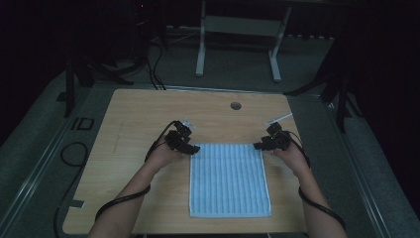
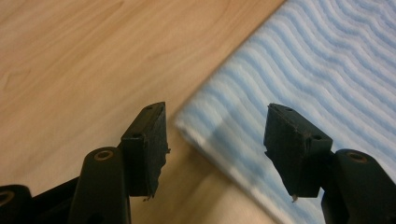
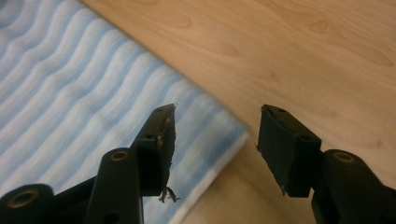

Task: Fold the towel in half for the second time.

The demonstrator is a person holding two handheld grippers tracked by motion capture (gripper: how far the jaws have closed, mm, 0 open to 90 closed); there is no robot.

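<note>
We see a light wooden table with a blue-and-white striped rectangular cloth lying flat on its near middle. Our left gripper sits at the cloth's far left corner, our right gripper at its far right corner. In each gripper view the black jaws stand parted, straddling a cloth corner, the pads not pressing it; nothing is grasped. A small round hole marks the table's far edge.
</note>
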